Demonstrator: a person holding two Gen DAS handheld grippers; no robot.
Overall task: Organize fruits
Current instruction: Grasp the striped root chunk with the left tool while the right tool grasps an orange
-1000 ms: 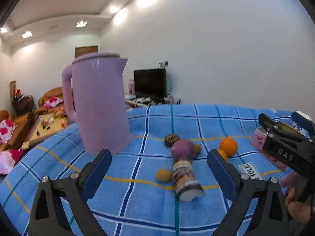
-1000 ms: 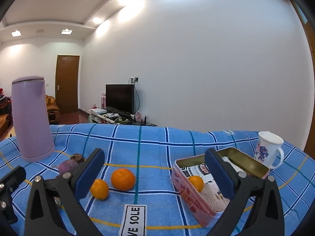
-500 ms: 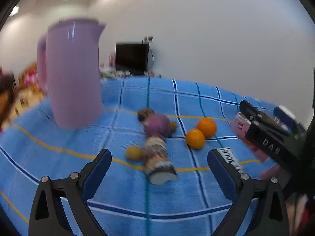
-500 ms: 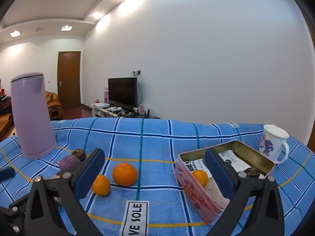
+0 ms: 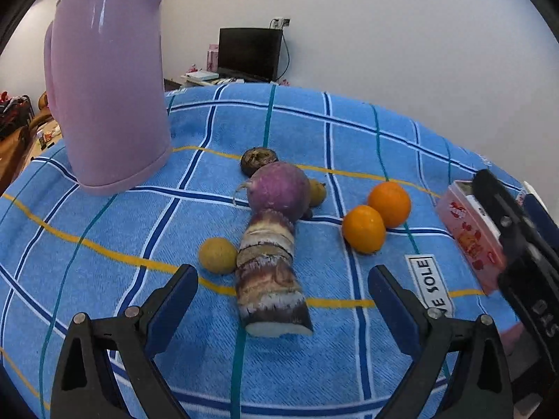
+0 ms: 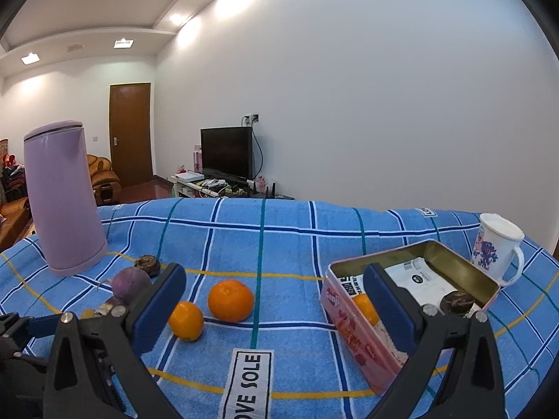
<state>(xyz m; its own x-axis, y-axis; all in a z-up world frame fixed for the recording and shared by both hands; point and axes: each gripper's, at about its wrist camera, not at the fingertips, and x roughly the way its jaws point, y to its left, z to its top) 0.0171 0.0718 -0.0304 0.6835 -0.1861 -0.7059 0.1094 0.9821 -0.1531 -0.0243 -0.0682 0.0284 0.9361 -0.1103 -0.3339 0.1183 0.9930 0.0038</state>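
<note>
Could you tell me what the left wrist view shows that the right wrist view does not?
Only the left wrist view shows the cut end of the striped stalk and a small yellow fruit behind the turnip. Only the right wrist view shows the mug and the tin's inside, with an orange in it. Both show the kettle, two loose oranges and both open grippers.

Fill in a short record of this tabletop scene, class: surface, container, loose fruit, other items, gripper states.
surface: blue checked cloth
container: open pink rectangular tin, holding one small orange and a dark round item
loose fruit: two round oranges side by side on the cloth
other items: tall lilac plastic jug; white floral mug
left hand-held gripper: open, empty
right hand-held gripper: open, empty
</note>
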